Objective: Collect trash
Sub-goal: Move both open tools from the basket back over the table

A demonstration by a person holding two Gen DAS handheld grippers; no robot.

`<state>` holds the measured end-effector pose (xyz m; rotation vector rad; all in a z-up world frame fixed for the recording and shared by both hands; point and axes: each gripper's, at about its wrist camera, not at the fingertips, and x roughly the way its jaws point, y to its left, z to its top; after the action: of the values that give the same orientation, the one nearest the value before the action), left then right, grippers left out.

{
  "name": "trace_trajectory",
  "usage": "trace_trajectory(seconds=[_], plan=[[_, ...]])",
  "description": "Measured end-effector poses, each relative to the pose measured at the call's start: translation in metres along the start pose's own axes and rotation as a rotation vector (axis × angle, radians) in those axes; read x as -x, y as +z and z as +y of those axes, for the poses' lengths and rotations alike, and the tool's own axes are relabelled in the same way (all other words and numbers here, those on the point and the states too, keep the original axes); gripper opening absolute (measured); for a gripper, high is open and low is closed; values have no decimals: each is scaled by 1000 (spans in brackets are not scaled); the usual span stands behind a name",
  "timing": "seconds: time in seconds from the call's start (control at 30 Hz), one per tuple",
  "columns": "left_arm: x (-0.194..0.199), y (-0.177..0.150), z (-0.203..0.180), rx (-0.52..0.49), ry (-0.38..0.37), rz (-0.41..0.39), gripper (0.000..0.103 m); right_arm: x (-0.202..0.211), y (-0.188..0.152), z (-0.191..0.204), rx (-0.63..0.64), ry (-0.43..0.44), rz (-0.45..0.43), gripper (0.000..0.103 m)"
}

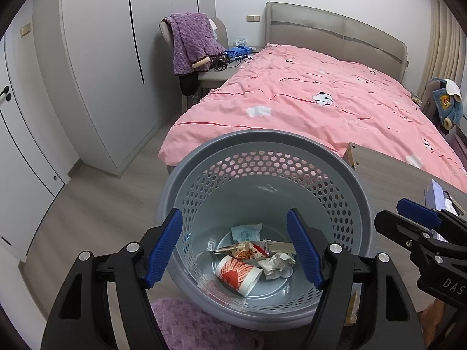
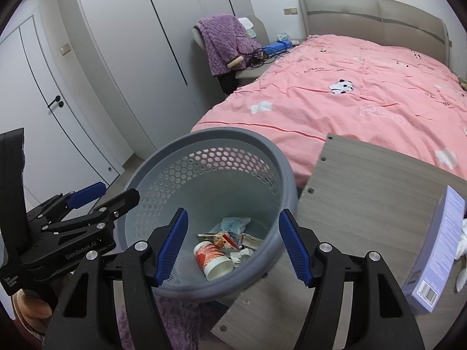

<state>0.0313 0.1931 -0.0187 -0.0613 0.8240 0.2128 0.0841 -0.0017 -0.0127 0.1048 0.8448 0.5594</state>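
A grey perforated trash basket (image 1: 262,143) stands on the floor beside the bed; it also shows in the right wrist view (image 2: 280,157). Inside lie a red-and-white paper cup (image 1: 238,274) (image 2: 211,258), crumpled paper (image 1: 277,265), snack wrappers (image 1: 248,249) and a pale blue packet (image 1: 245,232). My left gripper (image 1: 236,250) is open and empty above the basket's mouth. My right gripper (image 2: 230,245) is open and empty over the basket too, and shows at the right edge of the left wrist view (image 1: 420,213).
A wooden board tabletop (image 2: 364,192) sits right of the basket with a lilac box (image 2: 437,250) and white tissue (image 2: 462,239) on it. A pink bed (image 1: 321,96) lies behind. A purple rug (image 1: 186,323) lies under the basket. White wardrobes (image 1: 99,67) stand at left.
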Motion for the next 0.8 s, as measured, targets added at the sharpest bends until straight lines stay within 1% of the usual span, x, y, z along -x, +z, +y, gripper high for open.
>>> trace_trajectory(seconds=[0.23, 0.33, 0.4, 0.5, 0.57, 0.63, 0.7, 0.8], plan=[[7, -5, -19, -27, -20, -6, 71, 15, -10, -17, -22, -60, -15, 70], [11, -5, -29, -39, -37, -10, 71, 27, -16, -26, -37, -91, -31, 75], [14, -6, -38, -51, -50, -16, 71, 36, -20, -32, -47, -121, -48, 80], [18, -7, -54, -71, -73, -25, 73, 53, -29, -48, -64, -179, -69, 87], [20, -8, -65, -86, -93, -25, 73, 62, -33, -60, -78, -214, -72, 88], [21, -9, -81, -105, -118, -19, 73, 73, -40, -75, -98, -262, -75, 91], [22, -11, -99, -131, -147, -9, 73, 83, -46, -87, -114, -301, -80, 95], [25, -13, -124, -171, -182, -4, 73, 101, -58, -112, -146, -367, -77, 96]])
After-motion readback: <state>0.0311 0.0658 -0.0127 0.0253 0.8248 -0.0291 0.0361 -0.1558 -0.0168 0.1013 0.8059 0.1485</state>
